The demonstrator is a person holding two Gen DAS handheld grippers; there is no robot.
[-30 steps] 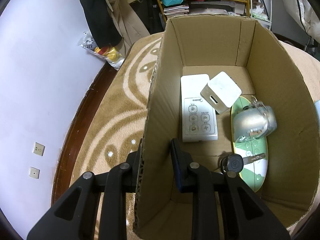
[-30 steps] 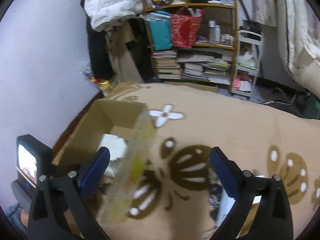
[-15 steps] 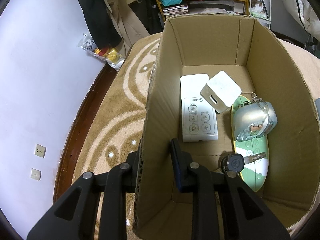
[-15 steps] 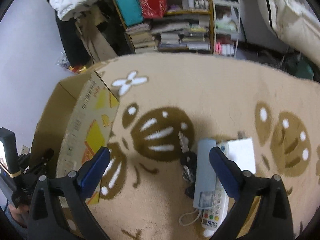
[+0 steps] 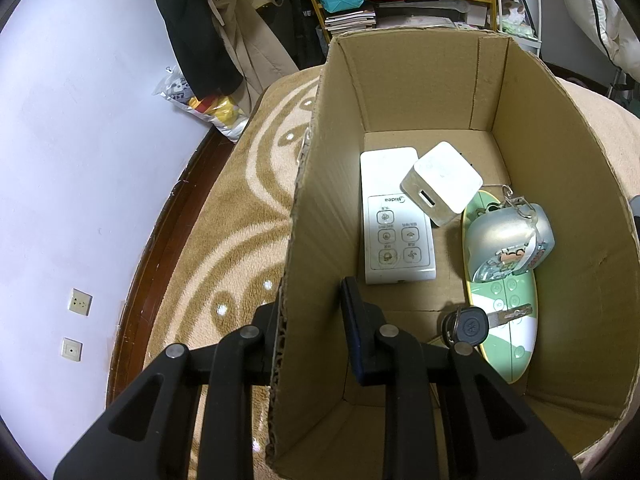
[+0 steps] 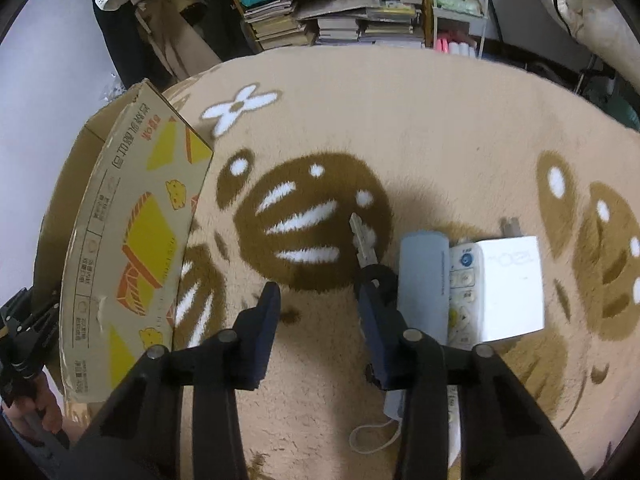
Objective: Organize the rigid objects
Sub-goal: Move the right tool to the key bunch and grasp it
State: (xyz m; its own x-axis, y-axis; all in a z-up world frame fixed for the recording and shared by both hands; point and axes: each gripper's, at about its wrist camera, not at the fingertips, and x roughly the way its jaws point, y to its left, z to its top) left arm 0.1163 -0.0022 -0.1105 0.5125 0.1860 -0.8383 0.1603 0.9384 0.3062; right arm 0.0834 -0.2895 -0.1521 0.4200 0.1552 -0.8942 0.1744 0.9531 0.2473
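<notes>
One small, stiff, light key [image 6: 363, 240] lies flat on the carpet [image 6: 440, 140]; right gripper [image 6: 316, 300] fingers, just narrowing and still empty, should pinch its dark head, while the left gripper [image 5: 310, 320] clamps the cardboard box [image 5: 560, 184] wall.

In the box [image 5: 420, 92] lie a remote [image 5: 394, 216], charger [image 5: 442, 188] and key [image 5: 472, 325]; right of it, on the rug [image 6: 400, 120], a key [image 6: 362, 242] left of 2 remotes [image 6: 424, 280].

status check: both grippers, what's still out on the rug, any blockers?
Left gripper shut on cardboard box wall. Right gripper closing, empty, beside key. Blue-grey remote, white charger crowd key's right.
</notes>
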